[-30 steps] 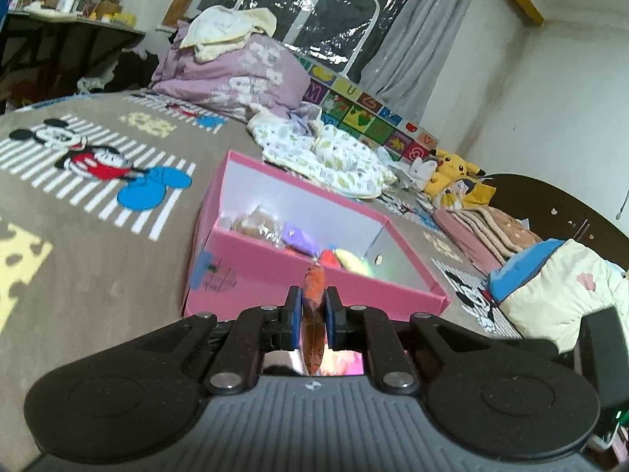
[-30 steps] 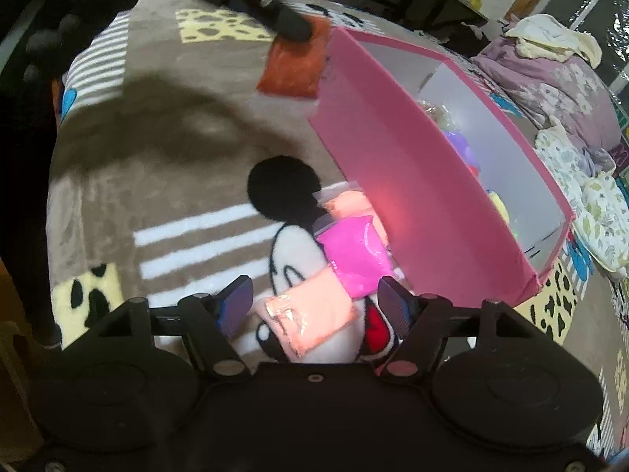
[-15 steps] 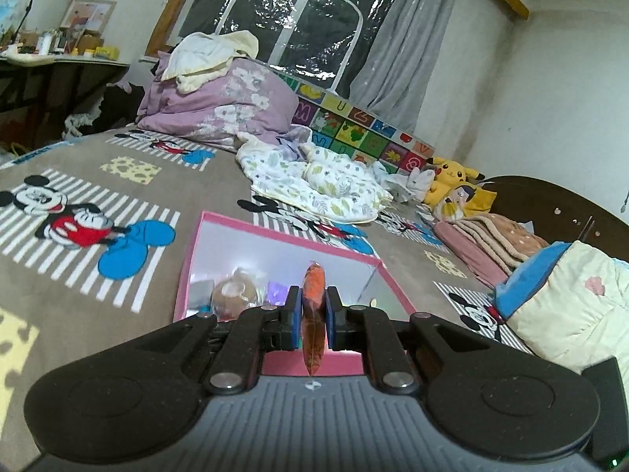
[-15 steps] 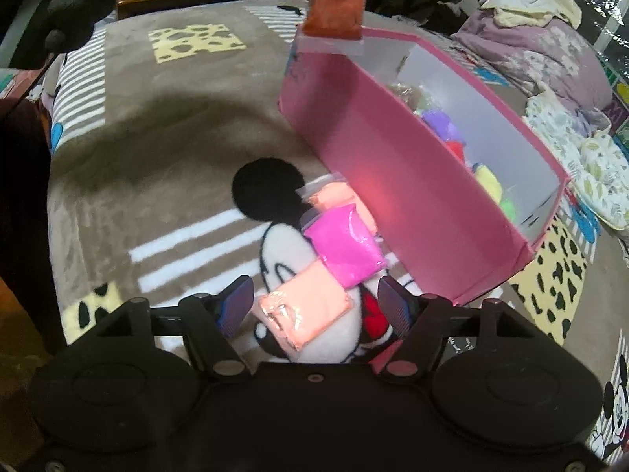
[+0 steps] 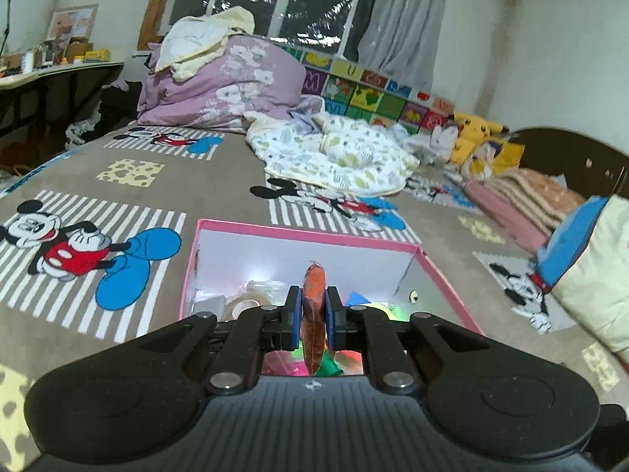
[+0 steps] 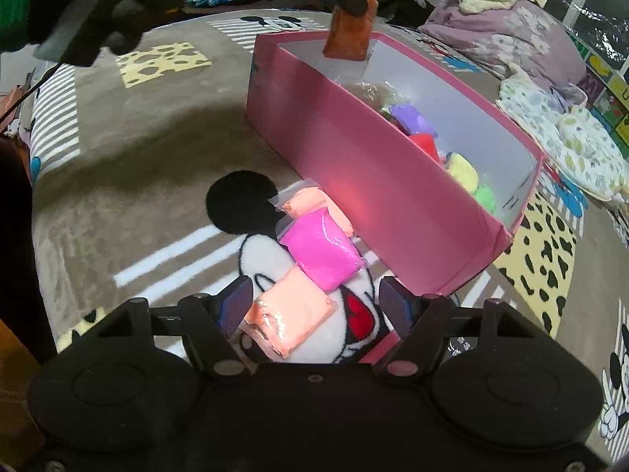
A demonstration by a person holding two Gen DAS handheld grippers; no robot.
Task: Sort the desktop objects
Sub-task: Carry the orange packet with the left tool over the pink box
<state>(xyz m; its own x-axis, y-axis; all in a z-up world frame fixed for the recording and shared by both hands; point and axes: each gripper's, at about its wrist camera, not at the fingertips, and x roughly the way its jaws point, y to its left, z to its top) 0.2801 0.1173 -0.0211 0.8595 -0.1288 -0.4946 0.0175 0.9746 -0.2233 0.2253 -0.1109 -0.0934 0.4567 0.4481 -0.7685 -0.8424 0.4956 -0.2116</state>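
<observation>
Gripping orange packet (image 5: pixel 313 299) over pink box (image 6: pixel 397 192) near rim: left hand-held gripper (image 5: pixel 313 310); right hand-held gripper (image 6: pixel 314 306) open.

The left tool (image 5: pixel 313 310) is clamped tight and raised, while the right tool (image 6: pixel 314 306) hangs low, spread wide.
</observation>
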